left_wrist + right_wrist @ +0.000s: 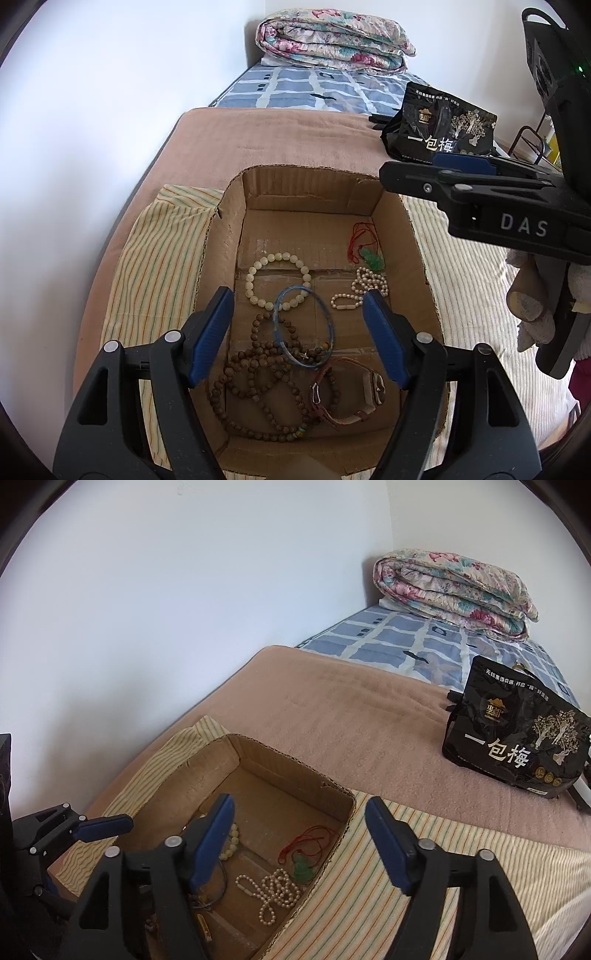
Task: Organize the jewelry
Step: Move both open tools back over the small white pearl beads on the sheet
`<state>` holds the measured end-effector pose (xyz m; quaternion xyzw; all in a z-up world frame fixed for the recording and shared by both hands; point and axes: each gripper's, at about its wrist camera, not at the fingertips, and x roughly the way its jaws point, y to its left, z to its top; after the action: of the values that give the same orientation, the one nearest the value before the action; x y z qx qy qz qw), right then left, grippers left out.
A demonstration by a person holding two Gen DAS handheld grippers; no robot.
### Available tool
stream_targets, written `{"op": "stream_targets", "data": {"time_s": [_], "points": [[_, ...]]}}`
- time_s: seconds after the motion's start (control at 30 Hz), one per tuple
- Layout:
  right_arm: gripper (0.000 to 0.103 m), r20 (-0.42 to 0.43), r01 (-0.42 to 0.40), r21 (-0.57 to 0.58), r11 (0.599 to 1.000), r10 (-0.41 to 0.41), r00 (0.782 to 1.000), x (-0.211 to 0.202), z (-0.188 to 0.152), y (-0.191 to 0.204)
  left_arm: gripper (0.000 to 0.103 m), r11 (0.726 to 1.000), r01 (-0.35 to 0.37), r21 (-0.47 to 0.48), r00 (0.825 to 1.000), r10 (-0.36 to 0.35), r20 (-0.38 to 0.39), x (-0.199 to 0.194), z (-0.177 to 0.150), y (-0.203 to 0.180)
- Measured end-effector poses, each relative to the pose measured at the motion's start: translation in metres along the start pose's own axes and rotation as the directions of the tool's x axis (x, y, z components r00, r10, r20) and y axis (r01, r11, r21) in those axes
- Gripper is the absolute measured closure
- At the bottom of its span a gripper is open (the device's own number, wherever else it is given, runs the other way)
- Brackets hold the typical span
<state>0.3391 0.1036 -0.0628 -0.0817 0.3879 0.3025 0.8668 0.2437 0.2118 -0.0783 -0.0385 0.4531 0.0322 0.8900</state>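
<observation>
An open cardboard box (258, 184) sits on a striped cloth on the bed. Inside lie a cream bead bracelet (277, 277), a blue bangle (303, 326), brown wooden prayer beads (258, 384), a watch with a pink strap (354, 391), a pearl strand (364, 288) and a green pendant on a red cord (371, 258). My left gripper (301, 336) is open and empty above the box. My right gripper (299, 842) is open and empty over the box's right wall (332, 849); it also shows in the left wrist view (461, 173). The pearls (275, 890) and pendant (303, 867) show there too.
A striped cloth (155, 266) lies under the box on a brown blanket (280, 136). A black snack bag (513, 734) stands on the blanket at the right. A folded floral quilt (332, 37) lies at the bed's far end. A white wall runs along the left.
</observation>
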Motion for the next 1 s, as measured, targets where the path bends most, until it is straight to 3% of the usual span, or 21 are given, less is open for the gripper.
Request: {"op": "stream_targets", "data": {"time_s": [0.5, 1.0], "points": [[0.018, 0.030, 0.019, -0.008, 1.000, -0.019, 0.999, -0.030, 0.001, 0.004, 0.026, 1.000, -0.002, 0.004, 0.999, 0.002, 0.036, -0.025, -0.001, -0.006], [0.017, 0.095, 0.053, 0.001, 0.999, -0.052, 0.994, -0.096, -0.007, -0.008, 0.026, 0.999, 0.011, 0.053, 0.994, -0.017, 0.112, -0.071, 0.005, -0.039]]}}
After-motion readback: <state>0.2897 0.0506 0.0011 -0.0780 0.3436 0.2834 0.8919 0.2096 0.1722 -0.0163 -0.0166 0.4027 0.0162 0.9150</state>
